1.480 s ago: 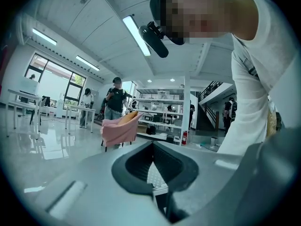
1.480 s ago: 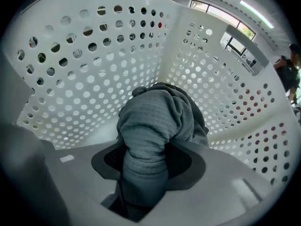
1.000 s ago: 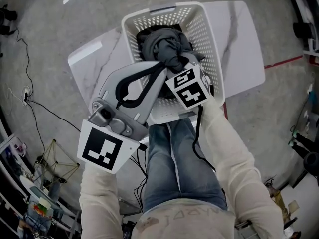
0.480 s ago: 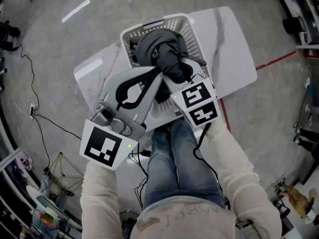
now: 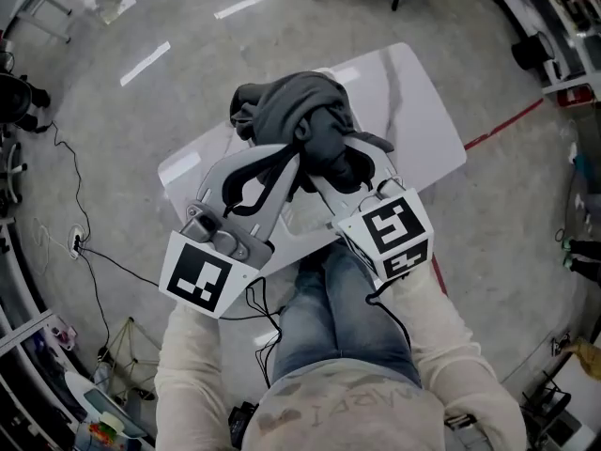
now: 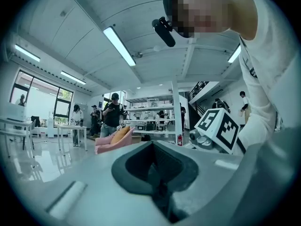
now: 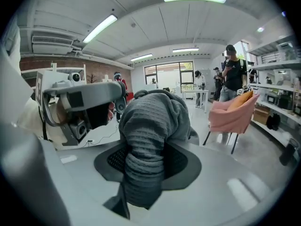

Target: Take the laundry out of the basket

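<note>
We find the laundry (image 5: 296,111) to be a single grey ribbed garment, bunched into a lump. In the head view it shows over the white table (image 5: 423,111), in front of the person's knees (image 5: 338,318).

In that view its long axis runs from upper left to lower right. A twisted neck leads from the lump down toward the two grippers.

The right gripper (image 5: 331,172) has its jaws clamped on this neck. In the right gripper view the cloth (image 7: 150,126) fills the gap between the dark pads (image 7: 113,160). It runs straight out along the line of the jaws and then folds over into a rounded mass beyond the tips. A short loose end points back toward the camera, at lower left of the pads. The bulk of the garment therefore lies beyond the fingertips, with only the narrow neck pinched between them.

The left gripper (image 5: 299,158) has its jaws closed together. In the left gripper view we see no cloth between them (image 6: 160,182). In the head view its tip sits at the underside of the lump, just beside the right gripper's tip. We cannot tell whether it touches the cloth.

The left gripper view looks up toward the ceiling lights.
</note>
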A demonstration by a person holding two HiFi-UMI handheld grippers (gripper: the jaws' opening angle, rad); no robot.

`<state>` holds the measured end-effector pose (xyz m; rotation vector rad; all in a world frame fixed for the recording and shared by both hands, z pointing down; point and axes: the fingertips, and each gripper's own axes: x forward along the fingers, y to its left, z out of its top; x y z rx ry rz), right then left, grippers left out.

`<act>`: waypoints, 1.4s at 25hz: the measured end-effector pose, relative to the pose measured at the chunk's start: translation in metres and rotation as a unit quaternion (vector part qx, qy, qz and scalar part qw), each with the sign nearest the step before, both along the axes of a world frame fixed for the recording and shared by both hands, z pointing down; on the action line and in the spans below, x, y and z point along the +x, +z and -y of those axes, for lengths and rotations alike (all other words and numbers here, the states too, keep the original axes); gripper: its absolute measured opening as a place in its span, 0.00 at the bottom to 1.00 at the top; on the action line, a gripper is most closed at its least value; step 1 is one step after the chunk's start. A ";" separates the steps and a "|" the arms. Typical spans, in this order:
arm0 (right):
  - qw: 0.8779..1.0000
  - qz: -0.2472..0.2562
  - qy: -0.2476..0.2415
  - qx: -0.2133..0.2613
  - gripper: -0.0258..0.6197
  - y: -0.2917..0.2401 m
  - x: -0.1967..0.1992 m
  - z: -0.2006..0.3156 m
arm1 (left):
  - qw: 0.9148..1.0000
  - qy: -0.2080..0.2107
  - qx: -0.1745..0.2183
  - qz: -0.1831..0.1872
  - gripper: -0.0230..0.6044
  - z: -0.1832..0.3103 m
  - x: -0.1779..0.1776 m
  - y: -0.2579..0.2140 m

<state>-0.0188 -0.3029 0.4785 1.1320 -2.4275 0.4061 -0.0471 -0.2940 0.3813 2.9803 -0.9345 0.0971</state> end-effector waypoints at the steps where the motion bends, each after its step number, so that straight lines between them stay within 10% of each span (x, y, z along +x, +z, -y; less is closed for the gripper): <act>1: 1.000 0.007 0.003 0.007 0.32 -0.013 0.001 -0.001 | 1.000 0.002 0.004 -0.001 0.05 -0.001 0.001 -0.008; 20: 0.980 0.112 0.073 0.149 0.33 -0.215 0.047 -0.076 | 0.993 -0.018 0.108 -0.037 0.05 -0.065 -0.002 -0.163; 35: 0.965 0.156 0.001 0.211 0.35 -0.258 0.051 -0.159 | 0.990 -0.017 0.122 -0.073 0.04 -0.135 0.037 -0.184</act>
